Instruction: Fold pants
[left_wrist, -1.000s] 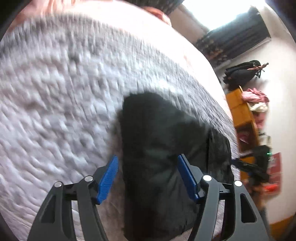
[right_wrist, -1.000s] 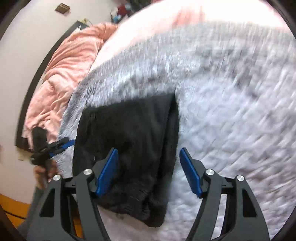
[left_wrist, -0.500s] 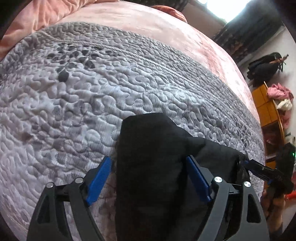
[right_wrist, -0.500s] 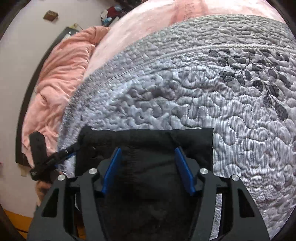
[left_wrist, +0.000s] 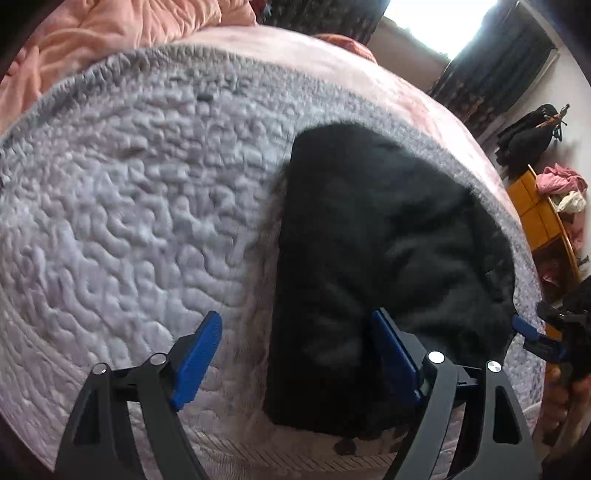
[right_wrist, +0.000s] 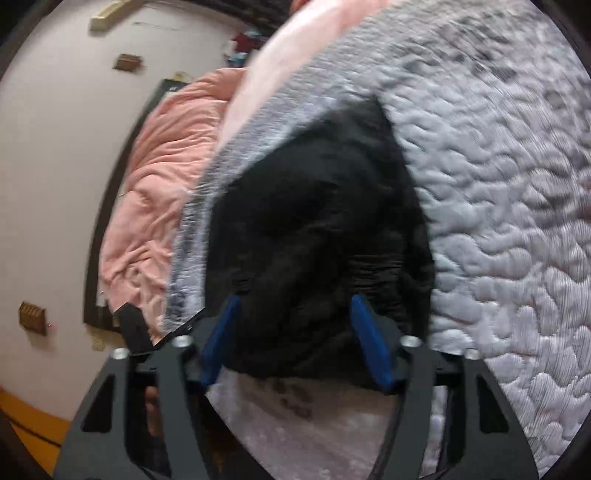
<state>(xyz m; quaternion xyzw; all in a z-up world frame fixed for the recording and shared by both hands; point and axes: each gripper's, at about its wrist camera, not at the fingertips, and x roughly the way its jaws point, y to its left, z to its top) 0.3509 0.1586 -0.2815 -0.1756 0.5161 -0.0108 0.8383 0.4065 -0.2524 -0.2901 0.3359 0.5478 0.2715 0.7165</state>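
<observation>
A: Black, soft, thick folded pants (left_wrist: 369, 258) lying on the grey quilted bedspread (left_wrist: 129, 221), near its edge

B: Left tongs (left_wrist: 295, 354) spreading, released, straddling one side. Right tongs (right_wrist: 295, 339) narrowing around a bunched fold, not yet pinching

A: Could snag only the top layer, undoing the fold, given slack, plush cloth

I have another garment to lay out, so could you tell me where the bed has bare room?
The grey quilt is bare left of the black pants, up to the pink blanket. The pants' right edge is crowded: the quilt ends there.
</observation>
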